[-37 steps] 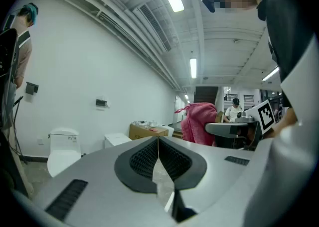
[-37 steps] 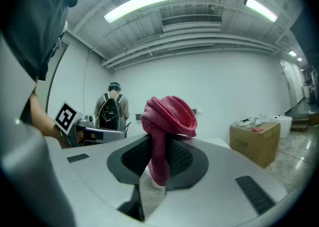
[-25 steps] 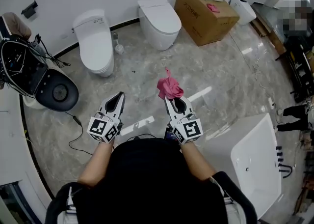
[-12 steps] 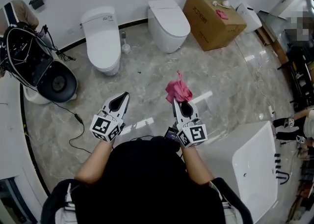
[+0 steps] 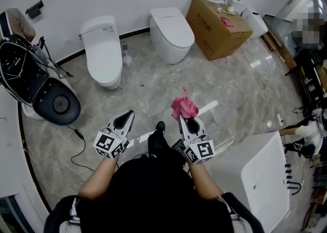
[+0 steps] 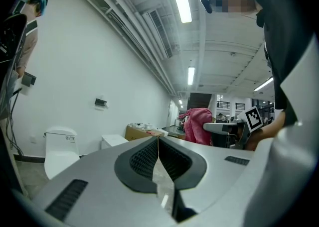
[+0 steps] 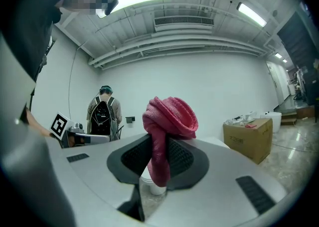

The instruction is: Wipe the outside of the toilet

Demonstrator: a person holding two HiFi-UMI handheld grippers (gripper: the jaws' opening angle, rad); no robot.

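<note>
Two white toilets stand against the far wall, one on the left [image 5: 103, 52] and one on the right [image 5: 171, 31]. My right gripper [image 5: 185, 118] is shut on a bunched pink cloth [image 5: 184, 106], held over the marble floor well short of both toilets. In the right gripper view the pink cloth [image 7: 167, 121] sticks up from between the closed jaws of the right gripper [image 7: 158, 144]. My left gripper [image 5: 124, 119] is shut and holds nothing. The left gripper view shows the left gripper [image 6: 158, 139], a toilet [image 6: 60, 149] far off and the pink cloth [image 6: 196, 124].
A cardboard box [image 5: 220, 20] with small items on top stands right of the toilets. A black round device [image 5: 53, 105] with cables sits at the left. A white basin [image 5: 263, 176] lies at the lower right. A person with a backpack [image 7: 103, 116] stands by the wall.
The toilets have shifted a little in view, and a dark shoe now shows on the floor between the grippers. Both grippers keep their pose, the cloth still held.
</note>
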